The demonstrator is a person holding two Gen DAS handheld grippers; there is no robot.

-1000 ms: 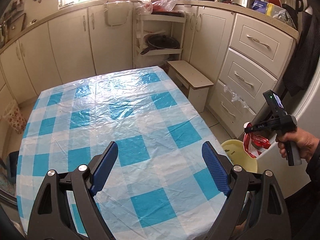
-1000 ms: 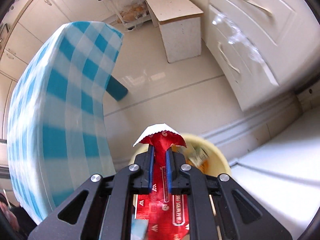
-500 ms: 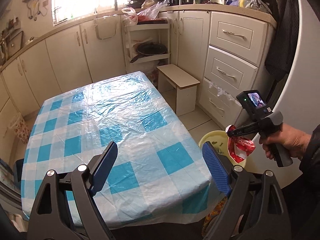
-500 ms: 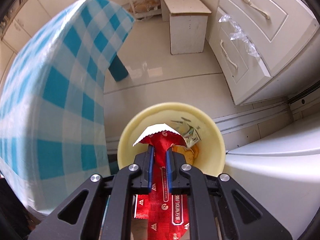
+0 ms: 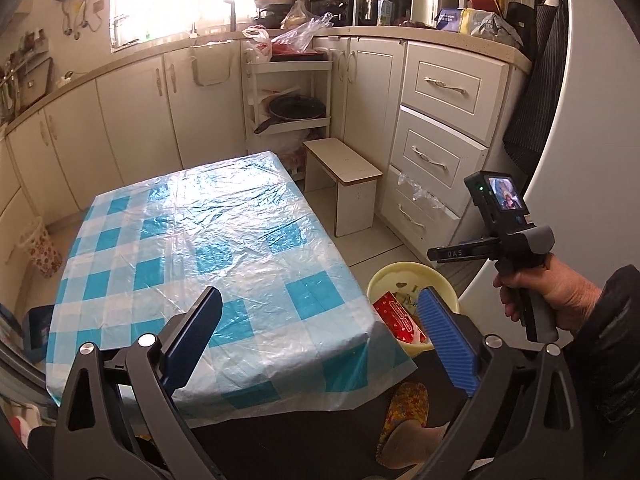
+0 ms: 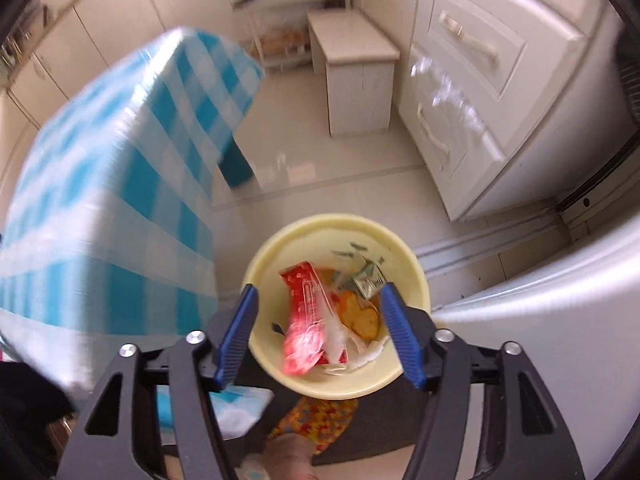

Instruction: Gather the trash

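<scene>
A red wrapper [image 6: 306,316] lies inside the pale yellow bin [image 6: 416,276] on the floor, among other scraps. My right gripper [image 6: 318,298] hangs above the bin; its jaws are opening and its pads touch nothing. From the left wrist view the same wrapper [image 5: 398,314] shows in the bin [image 5: 394,272] beside the table's corner. A hand [image 5: 556,294] holds the right gripper's handle above it. My left gripper [image 5: 320,308] is open and empty over the near end of the blue-checked table [image 5: 192,240]; its jaws are still widening.
A plastic sheet covers the tablecloth. A small white stool [image 5: 344,172] stands beyond the table. Cream drawers [image 5: 440,152] line the right side. A white appliance front [image 6: 560,300] curves close to the bin. A slippered foot [image 6: 316,420] is below the bin.
The right jaws went from shut on the red wrapper to open, and the wrapper dropped into the bin. Both grippers pulled back and up, so more of the table and kitchen shows.
</scene>
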